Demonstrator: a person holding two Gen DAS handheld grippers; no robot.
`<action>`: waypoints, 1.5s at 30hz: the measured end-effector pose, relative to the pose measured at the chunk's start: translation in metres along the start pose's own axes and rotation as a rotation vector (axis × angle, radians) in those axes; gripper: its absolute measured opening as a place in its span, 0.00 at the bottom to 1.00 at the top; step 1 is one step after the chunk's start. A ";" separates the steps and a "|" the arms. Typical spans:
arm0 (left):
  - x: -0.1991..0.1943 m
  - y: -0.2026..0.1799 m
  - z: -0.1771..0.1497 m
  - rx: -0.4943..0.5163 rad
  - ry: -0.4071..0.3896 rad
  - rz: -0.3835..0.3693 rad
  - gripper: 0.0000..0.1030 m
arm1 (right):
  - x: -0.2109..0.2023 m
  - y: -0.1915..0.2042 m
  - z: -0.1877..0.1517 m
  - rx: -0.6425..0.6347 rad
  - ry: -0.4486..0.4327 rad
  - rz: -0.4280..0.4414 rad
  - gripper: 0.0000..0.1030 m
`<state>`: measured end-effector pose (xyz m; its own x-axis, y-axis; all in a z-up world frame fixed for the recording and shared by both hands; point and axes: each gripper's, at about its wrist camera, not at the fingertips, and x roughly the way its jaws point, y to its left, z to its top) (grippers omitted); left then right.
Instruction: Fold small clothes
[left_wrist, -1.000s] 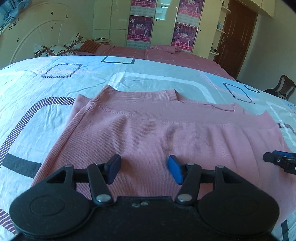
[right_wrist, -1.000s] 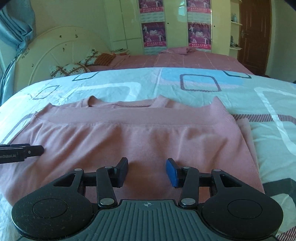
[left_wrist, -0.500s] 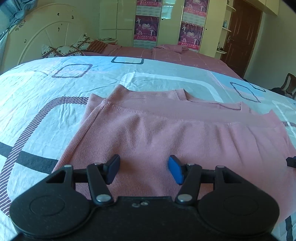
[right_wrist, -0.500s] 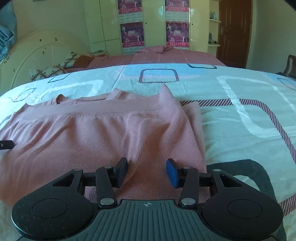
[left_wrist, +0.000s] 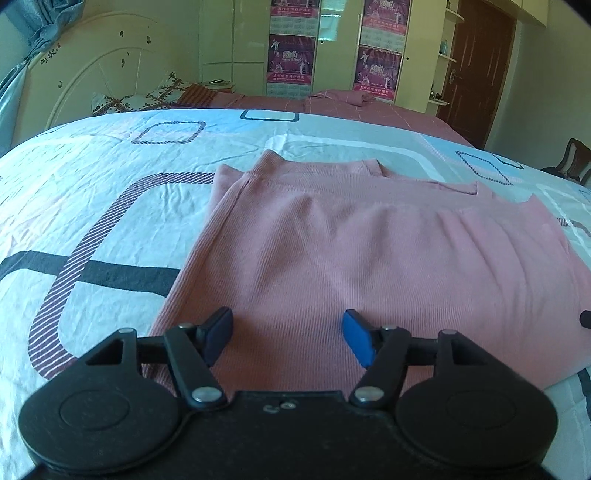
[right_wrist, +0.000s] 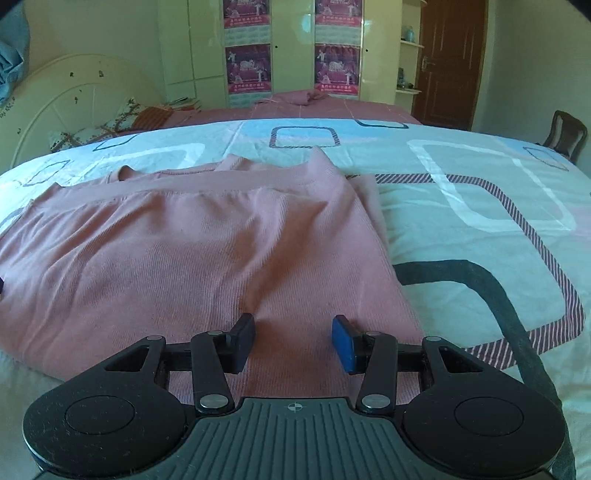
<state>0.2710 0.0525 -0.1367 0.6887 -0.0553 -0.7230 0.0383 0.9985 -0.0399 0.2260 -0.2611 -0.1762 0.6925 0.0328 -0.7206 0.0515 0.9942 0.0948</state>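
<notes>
Patterned bedsheet (left_wrist: 110, 206), one pink top (left_wrist: 369, 258), left gripper (left_wrist: 287, 336) fingers opening, empty, right gripper (right_wrist: 293, 341) spread.

A folded sweater (left_wrist: 369, 258) lies flat on the bed (left_wrist: 110, 206), its neckline at the far edge. The left gripper (left_wrist: 288, 336) hangs over the sweater's near left part, the right gripper (right_wrist: 293, 341) over its near right part, jaws apart with only cloth below. Behind the bed stands a second bed (right_wrist: 332, 107); pillows (left_wrist: 125, 101) lie at its left end against a headboard (left_wrist: 92, 74). A wardrobe (left_wrist: 332, 48) stands behind it, a door (right_wrist: 450, 59) to the right, and a chair (right_wrist: 567, 134) at the far right.
</notes>
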 end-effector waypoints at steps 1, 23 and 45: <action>0.000 0.001 0.001 0.004 0.003 -0.004 0.62 | -0.002 -0.001 0.000 0.010 0.005 -0.015 0.44; -0.008 0.002 -0.001 0.044 0.054 -0.041 0.71 | -0.024 0.088 -0.001 -0.023 -0.020 0.047 0.44; -0.043 0.016 -0.023 -0.179 0.221 -0.161 0.79 | -0.038 0.106 0.003 -0.018 -0.003 0.139 0.44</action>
<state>0.2254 0.0712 -0.1219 0.5094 -0.2302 -0.8291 -0.0079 0.9622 -0.2721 0.2075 -0.1574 -0.1365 0.6943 0.1702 -0.6993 -0.0582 0.9817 0.1811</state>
